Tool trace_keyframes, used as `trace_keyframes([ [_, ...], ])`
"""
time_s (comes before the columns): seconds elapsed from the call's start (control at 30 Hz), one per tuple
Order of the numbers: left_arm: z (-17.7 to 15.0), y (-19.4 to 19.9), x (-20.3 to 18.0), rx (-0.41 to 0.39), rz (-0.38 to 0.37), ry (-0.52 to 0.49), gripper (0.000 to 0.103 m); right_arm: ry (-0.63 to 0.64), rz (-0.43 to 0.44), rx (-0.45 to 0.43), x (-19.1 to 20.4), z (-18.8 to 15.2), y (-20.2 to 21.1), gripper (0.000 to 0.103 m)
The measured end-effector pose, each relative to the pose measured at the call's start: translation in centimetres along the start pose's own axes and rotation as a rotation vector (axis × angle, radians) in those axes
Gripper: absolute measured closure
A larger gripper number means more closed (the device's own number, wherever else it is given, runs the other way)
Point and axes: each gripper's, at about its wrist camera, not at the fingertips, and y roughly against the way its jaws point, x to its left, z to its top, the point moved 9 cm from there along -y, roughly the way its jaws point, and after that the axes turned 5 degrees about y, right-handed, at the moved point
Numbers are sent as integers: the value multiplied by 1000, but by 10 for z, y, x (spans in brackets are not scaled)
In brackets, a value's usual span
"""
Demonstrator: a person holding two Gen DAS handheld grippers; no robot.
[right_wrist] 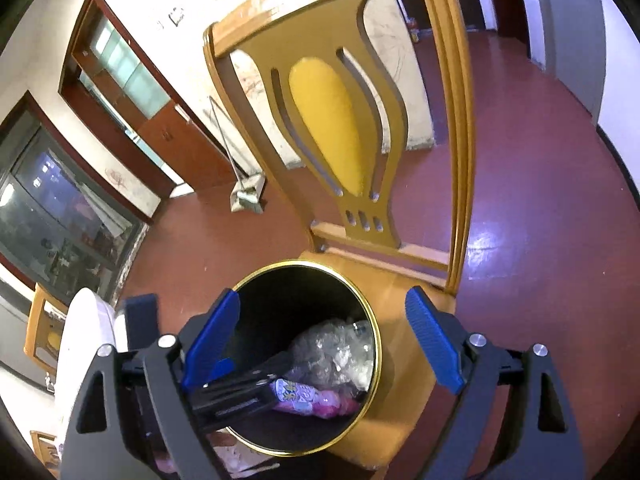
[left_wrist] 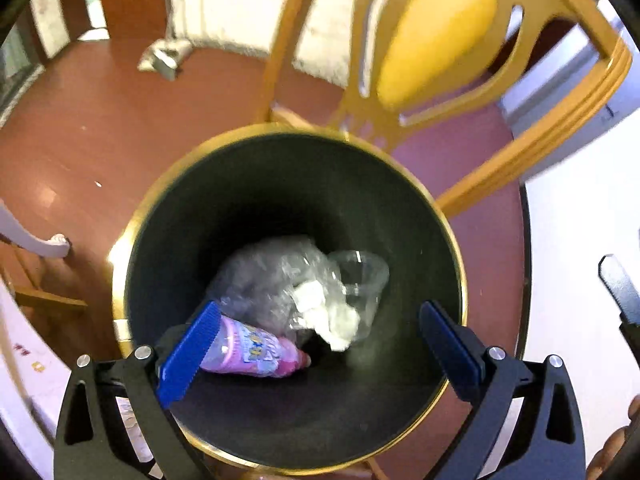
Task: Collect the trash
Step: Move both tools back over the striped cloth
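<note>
A black bin with a gold rim point(left_wrist: 168, 184) stands on a wooden chair seat point(right_wrist: 404, 280). Inside lie a pink bottle point(left_wrist: 256, 352), crumpled clear plastic point(left_wrist: 272, 276), a clear cup point(left_wrist: 364, 280) and a white tissue point(left_wrist: 336, 324). My left gripper point(left_wrist: 316, 354) is open and empty, right above the bin mouth. My right gripper point(right_wrist: 324, 344) is open and empty, higher up and over the bin's near right side point(right_wrist: 372, 320). The left gripper's black body point(right_wrist: 240, 392) shows in the right wrist view, over the bin. The pink bottle point(right_wrist: 312, 398) and plastic point(right_wrist: 332, 348) show there too.
The yellow chair back point(right_wrist: 332, 120) rises behind the bin. A white table edge point(left_wrist: 580, 240) is on the right. A dustpan point(right_wrist: 246, 196) leans on the far wall, by a brown door point(right_wrist: 160, 128). The floor point(right_wrist: 540, 200) is red-brown.
</note>
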Motion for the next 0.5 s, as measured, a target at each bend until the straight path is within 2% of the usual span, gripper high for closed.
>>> trace_keyframes([
  [0.03,7,5,-2,-23,-2,6,6,2,0,-5,2,1,2,16],
  [0.17,14,63,5,-129,-2,-16,6,27,16,-7,16,2,6,16],
  [0.3,-5,127,23,-253,26,-86,6,72,54,-4,42,-2,10,16],
  [0.4,-30,189,54,-372,96,-97,6,122,105,1,71,-9,13,16],
  [0.5,-55,238,87,-455,177,-78,6,196,192,-4,118,-18,21,16],
])
